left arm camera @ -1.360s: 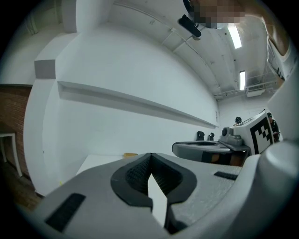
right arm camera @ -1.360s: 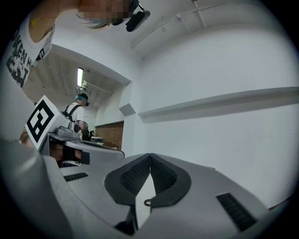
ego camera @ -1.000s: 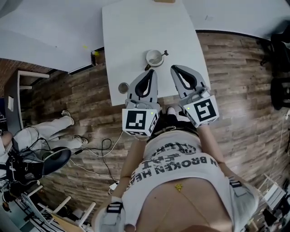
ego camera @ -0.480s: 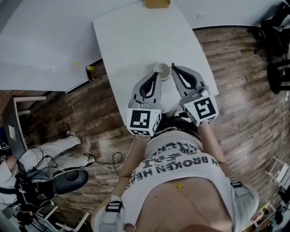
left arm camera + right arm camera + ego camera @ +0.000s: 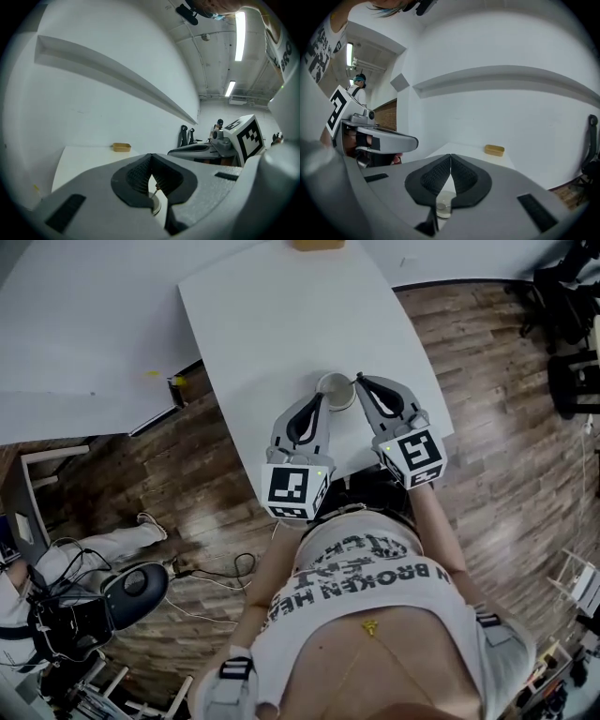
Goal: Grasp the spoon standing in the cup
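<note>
A white cup [image 5: 334,392] stands near the front edge of the white table [image 5: 272,306]. Both grippers point at it from my side. My left gripper [image 5: 317,400] is shut and empty, its tip just left of the cup. My right gripper [image 5: 360,382] is shut and empty too, its tip by the cup's right rim. In the left gripper view the jaws [image 5: 151,156] meet at the tip, and below them I see the cup [image 5: 156,205] with the thin spoon handle [image 5: 154,192] leaning in it. The right gripper [image 5: 451,155] view shows the cup [image 5: 443,204] under its closed tips. The head view hides the spoon.
A small tan tray [image 5: 317,244] sits at the table's far edge, also the tan tray [image 5: 121,147] in the left gripper view and the tan tray [image 5: 494,150] in the right. A second white surface [image 5: 84,315] lies to the left. A person [image 5: 56,587] with cables sits on the floor at left.
Both grippers have moved forward and down towards the cup and now flank it. Both have stayed shut. The spoon handle, visible a second ago, is now hidden by the right gripper.
</note>
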A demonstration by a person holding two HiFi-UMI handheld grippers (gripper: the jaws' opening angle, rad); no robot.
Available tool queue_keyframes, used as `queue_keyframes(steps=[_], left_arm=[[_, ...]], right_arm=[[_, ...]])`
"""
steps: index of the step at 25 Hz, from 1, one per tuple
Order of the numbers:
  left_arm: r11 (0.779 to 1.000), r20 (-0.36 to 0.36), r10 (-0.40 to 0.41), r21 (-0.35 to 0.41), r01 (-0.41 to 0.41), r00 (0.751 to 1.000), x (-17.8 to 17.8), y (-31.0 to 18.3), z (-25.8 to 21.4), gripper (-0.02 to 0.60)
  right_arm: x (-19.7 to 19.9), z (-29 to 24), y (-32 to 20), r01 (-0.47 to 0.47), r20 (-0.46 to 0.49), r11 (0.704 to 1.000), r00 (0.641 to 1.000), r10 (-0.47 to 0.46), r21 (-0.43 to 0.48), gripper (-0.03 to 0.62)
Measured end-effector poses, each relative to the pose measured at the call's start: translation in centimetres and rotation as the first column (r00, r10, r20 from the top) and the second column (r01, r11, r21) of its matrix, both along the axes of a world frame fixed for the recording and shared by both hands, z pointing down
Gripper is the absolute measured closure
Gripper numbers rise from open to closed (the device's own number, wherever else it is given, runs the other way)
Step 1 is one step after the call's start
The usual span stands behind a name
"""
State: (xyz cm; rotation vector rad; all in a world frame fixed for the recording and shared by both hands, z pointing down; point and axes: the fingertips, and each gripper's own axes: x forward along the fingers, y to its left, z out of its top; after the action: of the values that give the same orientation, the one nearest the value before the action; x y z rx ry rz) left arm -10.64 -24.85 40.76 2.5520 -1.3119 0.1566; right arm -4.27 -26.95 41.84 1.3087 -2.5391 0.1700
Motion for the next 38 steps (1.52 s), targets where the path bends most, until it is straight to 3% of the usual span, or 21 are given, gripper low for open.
queue_keyframes(steps=[9, 23, 25, 28, 32, 37, 38], left_arm=[[0.994, 0.026, -0.083, -0.074, 0.085, 0.996, -0.4, -1.6, 2.7, 0.586], [0.976, 0.053, -0.161, -0.138, 0.167, 0.986, -0.6, -0.7, 5.1, 0.586], [0.974, 0.055, -0.169, -0.146, 0.176, 0.984, -0.6, -0.6, 5.4, 0.586], [0.969, 0.064, -0.181, -0.159, 0.189, 0.981, -0.6, -0.2, 5.8, 0.586], [0.962, 0.077, -0.206, -0.169, 0.216, 0.976, -1.1, 0.6, 6.0, 0.586], [0.952, 0.090, -0.239, -0.176, 0.252, 0.967, -1.8, 1.1, 6.3, 0.586], [0.950, 0.092, -0.244, -0.176, 0.257, 0.965, -2.0, 1.2, 6.4, 0.586]], right_arm=[[1.0, 5.0, -2.4, 0.065, -0.069, 0.990, 0.995, -0.074, -0.128, 0.586], [2.9, 11.3, -2.6, 0.065, -0.081, 0.964, 0.993, -0.088, -0.257, 0.586], [3.2, 11.8, -2.8, 0.058, -0.064, 0.961, 0.995, -0.078, -0.270, 0.585], [3.4, 13.0, -3.1, 0.061, -0.023, 0.946, 0.997, -0.072, -0.317, 0.490], [3.2, 14.9, -3.1, 0.068, 0.018, 0.917, 0.998, -0.066, -0.392, 0.462], [2.9, 16.2, -3.5, 0.079, 0.103, 0.884, 0.994, -0.035, -0.461, 0.462], [2.9, 16.3, -3.5, 0.081, 0.113, 0.880, 0.993, -0.032, -0.468, 0.486]])
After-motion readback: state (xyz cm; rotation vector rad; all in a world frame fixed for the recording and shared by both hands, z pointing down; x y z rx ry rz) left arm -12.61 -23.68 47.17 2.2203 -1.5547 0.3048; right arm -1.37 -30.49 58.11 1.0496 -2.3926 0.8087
